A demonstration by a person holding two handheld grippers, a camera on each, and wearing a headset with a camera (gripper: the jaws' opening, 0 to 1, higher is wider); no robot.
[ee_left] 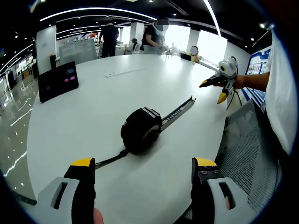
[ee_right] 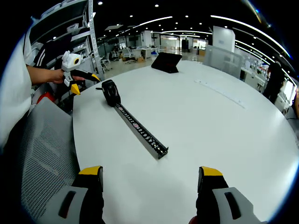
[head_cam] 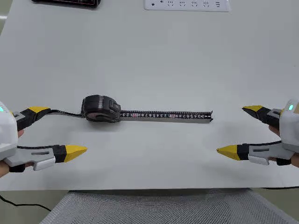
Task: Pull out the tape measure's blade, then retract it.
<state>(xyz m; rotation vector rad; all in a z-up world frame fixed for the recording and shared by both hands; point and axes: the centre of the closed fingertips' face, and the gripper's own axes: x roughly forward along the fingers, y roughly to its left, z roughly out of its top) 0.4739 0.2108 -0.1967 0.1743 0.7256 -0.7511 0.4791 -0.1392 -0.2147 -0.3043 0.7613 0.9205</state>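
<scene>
left gripper (head_cam: 67, 129) | right gripper (head_cam: 230, 129) | white-grey bodies, black jaws, yellow tips | white shirt (ee_left: 281, 93)

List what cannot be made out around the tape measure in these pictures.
- Black tape measure case: whether its lock is set is too small to tell in the head view.
- Dark numbered blade: fine markings are too small to read in the head view.
- Black flat device and white power strip: cut off by the head view's top edge.
</scene>
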